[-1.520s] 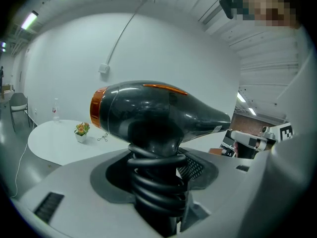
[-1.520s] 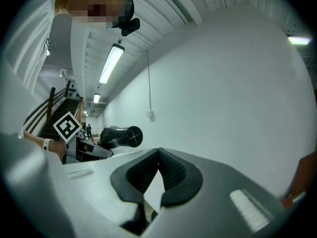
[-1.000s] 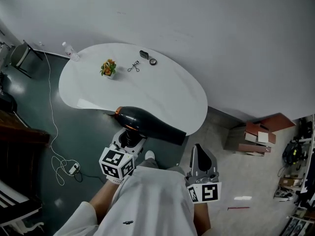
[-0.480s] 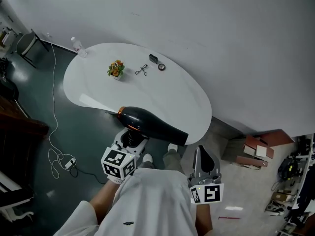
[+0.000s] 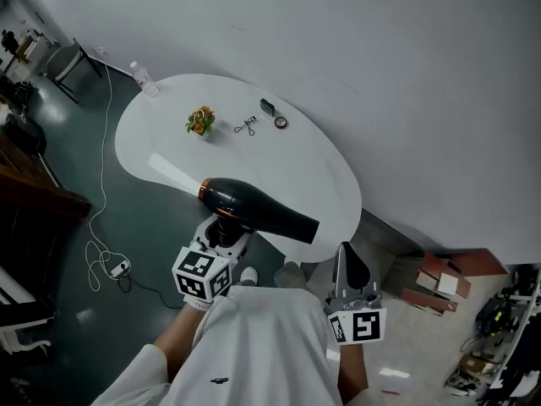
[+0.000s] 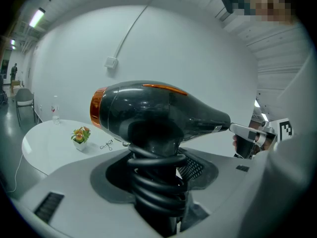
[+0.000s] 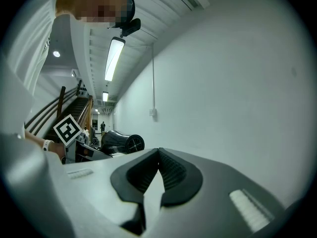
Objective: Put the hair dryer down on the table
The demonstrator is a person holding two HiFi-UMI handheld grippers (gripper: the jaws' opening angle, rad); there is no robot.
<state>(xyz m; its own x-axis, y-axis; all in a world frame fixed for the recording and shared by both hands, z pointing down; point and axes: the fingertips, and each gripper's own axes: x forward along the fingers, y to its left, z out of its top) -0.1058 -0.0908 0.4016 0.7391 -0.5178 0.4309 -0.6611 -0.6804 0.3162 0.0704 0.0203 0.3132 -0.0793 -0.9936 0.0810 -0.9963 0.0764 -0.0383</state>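
Note:
A black hair dryer (image 5: 258, 210) with an orange band at its rear hangs in the air over the near edge of the white table (image 5: 304, 163). My left gripper (image 5: 221, 233) is shut on its handle, which has the black cord coiled around it (image 6: 158, 182). The dryer's body (image 6: 153, 113) lies level, with the nozzle pointing right. My right gripper (image 5: 348, 269) is shut and holds nothing; it hovers off the table's near right corner. From the right gripper view the dryer (image 7: 121, 143) appears at the left with its nozzle facing the camera.
On the table's far part stand a small potted plant (image 5: 199, 120), an eyelash curler (image 5: 246, 125), a small dark case (image 5: 269, 106) and a round tin (image 5: 281, 123). A water bottle (image 5: 142, 79) sits at the far left edge. A white cable (image 5: 103, 252) lies on the floor at left.
The view has shifted as the person stepped closer to the table. The hair dryer sits slightly higher in the view, over the table's near edge. Both grippers keep their state.

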